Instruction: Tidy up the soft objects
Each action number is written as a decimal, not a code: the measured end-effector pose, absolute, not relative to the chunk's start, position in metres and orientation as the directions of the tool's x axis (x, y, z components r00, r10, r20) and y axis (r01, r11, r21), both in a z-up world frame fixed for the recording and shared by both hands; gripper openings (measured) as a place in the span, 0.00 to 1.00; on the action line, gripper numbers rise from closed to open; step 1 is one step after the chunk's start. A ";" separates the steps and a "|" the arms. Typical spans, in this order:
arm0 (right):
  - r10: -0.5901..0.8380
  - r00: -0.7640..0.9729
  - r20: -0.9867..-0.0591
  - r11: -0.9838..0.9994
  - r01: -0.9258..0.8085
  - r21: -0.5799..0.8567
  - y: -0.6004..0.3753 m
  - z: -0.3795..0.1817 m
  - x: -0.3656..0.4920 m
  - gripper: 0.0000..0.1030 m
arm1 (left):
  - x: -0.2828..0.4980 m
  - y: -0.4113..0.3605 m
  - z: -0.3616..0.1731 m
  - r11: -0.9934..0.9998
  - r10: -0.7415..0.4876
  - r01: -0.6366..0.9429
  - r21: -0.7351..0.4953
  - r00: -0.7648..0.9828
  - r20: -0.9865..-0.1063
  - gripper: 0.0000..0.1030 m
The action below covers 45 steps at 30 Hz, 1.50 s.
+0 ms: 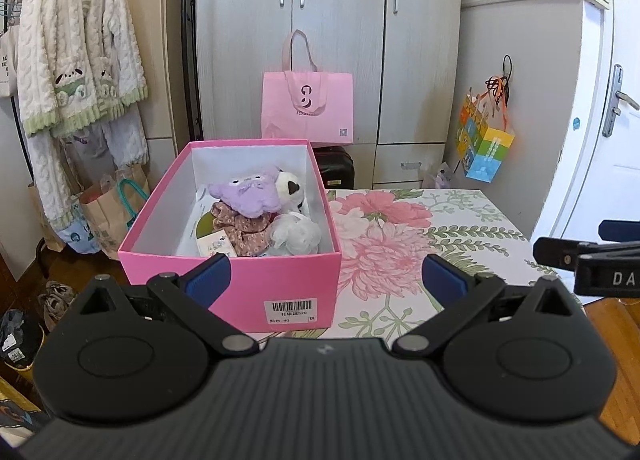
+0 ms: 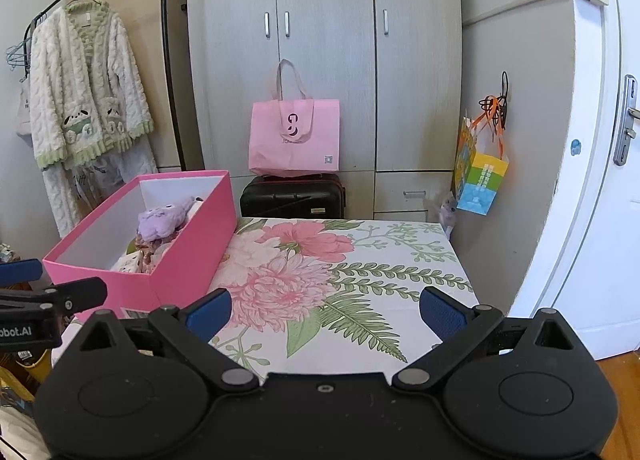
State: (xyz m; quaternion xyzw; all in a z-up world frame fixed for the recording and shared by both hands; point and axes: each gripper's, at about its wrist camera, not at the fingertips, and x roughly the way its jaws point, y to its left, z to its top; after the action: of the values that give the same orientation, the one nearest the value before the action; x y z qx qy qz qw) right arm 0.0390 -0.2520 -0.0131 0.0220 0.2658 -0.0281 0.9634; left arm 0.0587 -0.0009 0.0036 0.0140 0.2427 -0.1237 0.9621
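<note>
A pink box [image 1: 168, 219] stands on the left of the floral table [image 1: 440, 219], holding a purple plush [image 1: 246, 193], a white plush with a dark nose [image 1: 290, 185], a floral-print cloth [image 1: 240, 227] and a white mesh puff [image 1: 298, 234]. My left gripper [image 1: 326, 276] hovers open just in front of the box's near wall with nothing between its fingers. In the right wrist view the same box [image 2: 192, 244] sits at the left with the purple plush [image 2: 162, 217] showing. My right gripper [image 2: 325, 312] is open and empty over the flowered cloth.
A pink tote bag [image 2: 294, 137] rests on a black suitcase [image 2: 294, 197] behind the table, before grey wardrobes. A robe [image 1: 76, 43] hangs on a rack at left, with paper bags [image 1: 108, 211] and shoes below. A colourful gift bag [image 2: 480, 175] hangs at right by a white door.
</note>
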 end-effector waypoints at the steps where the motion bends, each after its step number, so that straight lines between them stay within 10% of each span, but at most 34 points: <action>1: -0.039 0.858 -0.513 0.998 0.063 0.030 -0.253 -0.013 0.038 0.99 | 0.058 -0.001 0.004 0.969 -0.233 0.245 -0.035 0.853 -0.467 1.00; 45: -0.082 0.888 -0.452 0.996 0.057 -0.069 -0.240 -0.025 0.015 0.99 | 0.044 0.002 -0.007 0.978 -0.184 0.210 0.015 0.889 -0.420 1.00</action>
State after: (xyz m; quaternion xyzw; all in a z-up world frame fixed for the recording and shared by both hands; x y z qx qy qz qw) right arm 0.0151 -0.2399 -0.0251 -0.0271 0.2339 -0.0359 0.9712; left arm 0.0437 0.0016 -0.0072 0.0298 0.2130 -0.1015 0.9713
